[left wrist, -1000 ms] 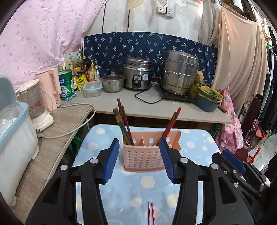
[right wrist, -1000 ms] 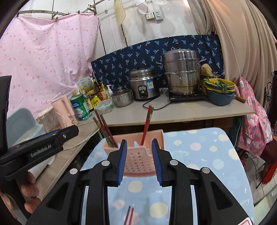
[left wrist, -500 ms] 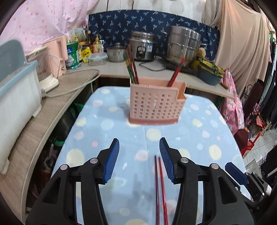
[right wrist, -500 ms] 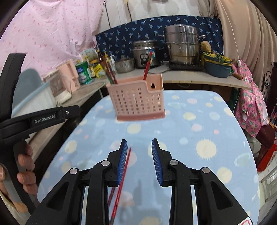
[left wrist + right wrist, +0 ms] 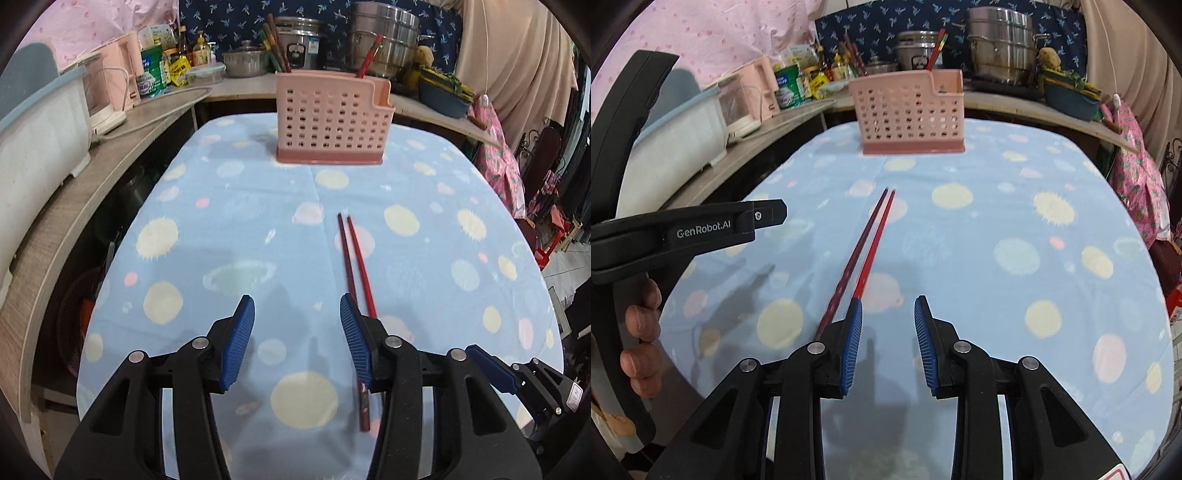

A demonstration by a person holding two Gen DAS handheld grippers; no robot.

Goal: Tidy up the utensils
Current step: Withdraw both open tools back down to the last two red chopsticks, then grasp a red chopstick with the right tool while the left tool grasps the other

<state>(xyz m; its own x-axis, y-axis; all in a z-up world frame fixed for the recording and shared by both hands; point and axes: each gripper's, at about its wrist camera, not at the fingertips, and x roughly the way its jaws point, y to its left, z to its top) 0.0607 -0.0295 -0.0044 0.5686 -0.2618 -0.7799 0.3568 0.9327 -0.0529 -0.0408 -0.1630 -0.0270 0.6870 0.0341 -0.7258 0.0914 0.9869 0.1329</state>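
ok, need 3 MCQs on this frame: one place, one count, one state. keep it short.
1. Where do the loose chopsticks lie?
A. in the pink caddy
B. flat on the blue cloth
C. on the counter

2. How many loose chopsticks lie on the cloth?
A. one
B. two
C. four

3. The right gripper is:
A. open, empty
B. shut on a chopstick
C. shut on the caddy

Answers: B, they lie in front of the pink caddy; B, a dark one beside a red one; A, cloth shows between its pads.
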